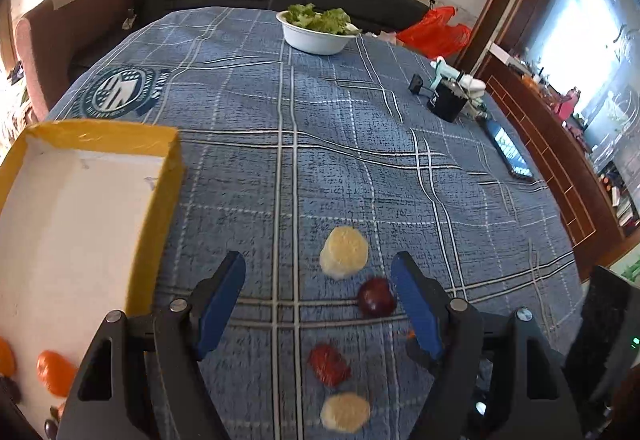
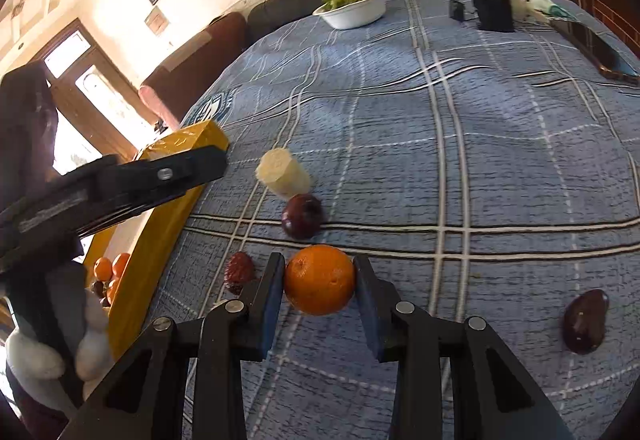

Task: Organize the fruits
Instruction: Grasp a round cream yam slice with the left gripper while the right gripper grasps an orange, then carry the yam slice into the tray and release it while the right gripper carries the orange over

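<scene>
The orange (image 2: 320, 279) lies on the blue checked worktop (image 2: 480, 168), low in the middle of the right wrist view, exactly between the two blue pads of the right claw (image 2: 319, 290). The pads stand right against its left and right sides, and I judge that they pinch it. It is round, so it has no long axis to care about.

The yellow box (image 2: 160, 240) with white inside is at the left of that view, already with some small oranges (image 2: 112, 268) in it, so the coming move probably goes to the left, over the box wall.

The left claw (image 1: 320, 304) is spread and holds nothing. In its own view a dark red fruit (image 1: 377, 297) lies just inside its right pad, with a pale cut piece (image 1: 344, 251) above it.
</scene>
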Tool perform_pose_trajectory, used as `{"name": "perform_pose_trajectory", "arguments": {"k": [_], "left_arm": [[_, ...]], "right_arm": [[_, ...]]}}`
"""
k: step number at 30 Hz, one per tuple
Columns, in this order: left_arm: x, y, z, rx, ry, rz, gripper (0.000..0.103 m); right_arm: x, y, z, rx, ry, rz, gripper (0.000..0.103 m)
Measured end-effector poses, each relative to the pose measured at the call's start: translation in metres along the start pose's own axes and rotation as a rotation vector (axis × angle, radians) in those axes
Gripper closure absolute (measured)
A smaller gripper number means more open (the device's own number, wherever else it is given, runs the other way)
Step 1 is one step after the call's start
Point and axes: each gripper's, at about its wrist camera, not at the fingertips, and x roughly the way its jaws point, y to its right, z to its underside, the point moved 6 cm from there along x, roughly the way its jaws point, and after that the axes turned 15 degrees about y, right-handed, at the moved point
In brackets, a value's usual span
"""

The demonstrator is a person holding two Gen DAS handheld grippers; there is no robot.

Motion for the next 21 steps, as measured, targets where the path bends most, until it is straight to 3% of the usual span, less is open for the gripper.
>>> {"name": "perform_pose_trajectory", "arguments": {"k": [5, 7, 9, 11, 21], "left_arm": [[0.027, 0.017, 0.005, 0.077, -0.019, -0.003, 0.032], [0.033, 0.018, 0.009, 0.089, -0.034, -0.004, 0.042], [0.038, 0.017, 0.014, 0.092, -0.052, -0.006, 0.067], [0.042, 0.017, 0.018, 0.085, -0.067, 0.007, 0.076], [0.005, 0.013, 0.007, 0.031, 0.011, 0.004, 0.076]], "right_arm": [[-0.003, 0.006, -0.002, 0.021, 0.003, 0.007, 0.065], [-0.003, 0.006, -0.002, 0.021, 0.0, 0.003, 0.065], [-0.003, 0.005, -0.002, 0.021, 0.0, 0.001, 0.065], [-0.004, 0.006, -0.002, 0.018, 0.001, 0.002, 0.065], [0.0, 0.008, -0.004, 0.008, 0.011, 0.024, 0.065]]}}
